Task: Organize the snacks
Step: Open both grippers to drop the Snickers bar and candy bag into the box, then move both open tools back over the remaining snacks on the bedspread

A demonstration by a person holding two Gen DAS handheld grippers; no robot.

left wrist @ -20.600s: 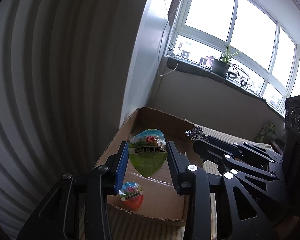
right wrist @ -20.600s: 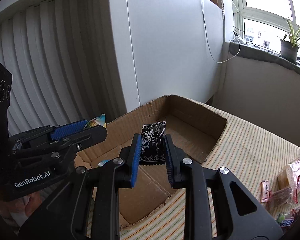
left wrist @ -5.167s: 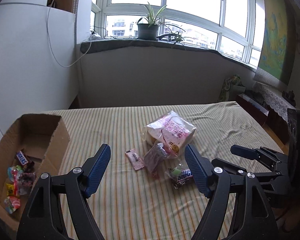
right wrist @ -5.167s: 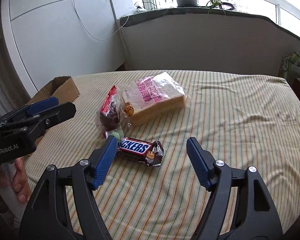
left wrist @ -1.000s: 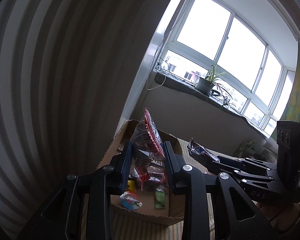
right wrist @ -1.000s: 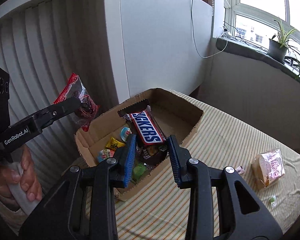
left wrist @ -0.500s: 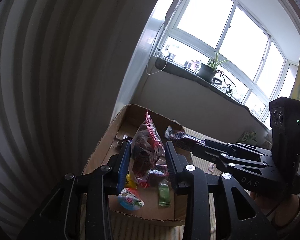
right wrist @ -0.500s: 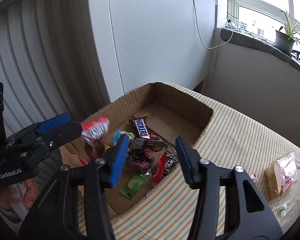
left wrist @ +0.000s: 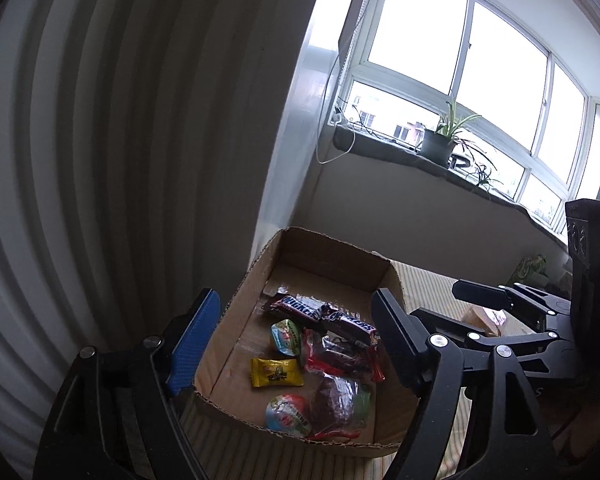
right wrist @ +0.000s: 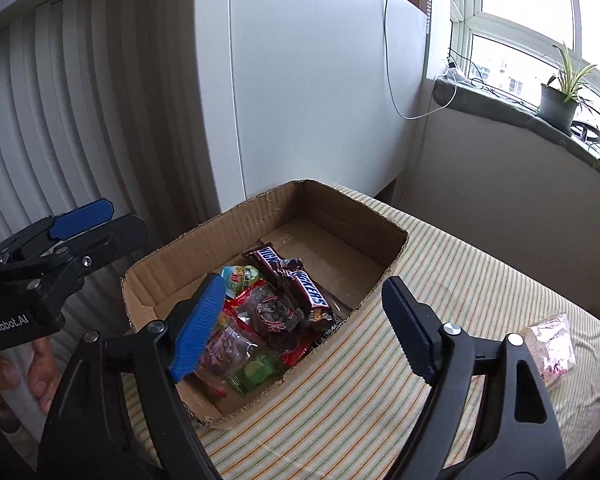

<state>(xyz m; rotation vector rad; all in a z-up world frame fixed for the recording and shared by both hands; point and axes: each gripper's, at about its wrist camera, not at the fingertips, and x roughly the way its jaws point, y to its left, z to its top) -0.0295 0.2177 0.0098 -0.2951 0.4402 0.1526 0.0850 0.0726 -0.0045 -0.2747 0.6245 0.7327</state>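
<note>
Two grippers hover at the cardboard box (right wrist: 268,208), both with jaws spread wide and nothing between the pads; both have just been opening. Left gripper (left wrist: 296,340) sits over the box's near-left corner, right gripper (right wrist: 304,320) over its near-right edge. Snacks lie loose in the box's near half: two Snickers bars (left wrist: 300,308) end to end, partly overlapping; a yellow candy packet (left wrist: 276,372); two round jelly cups (left wrist: 286,334), labels too small to read; a red-edged clear bag of dark pieces (right wrist: 268,312); a green-tinted packet (right wrist: 256,372) half under it. Lower layer in the pile hidden, count unclear. Box's far half shows bare cardboard. Right of the box, on the striped cloth (right wrist: 380,380), a bread bag (right wrist: 554,344) is cut by the right gripper's finger. Left of the box, part of a hand (right wrist: 40,372) shows behind the left gripper's body.
</note>
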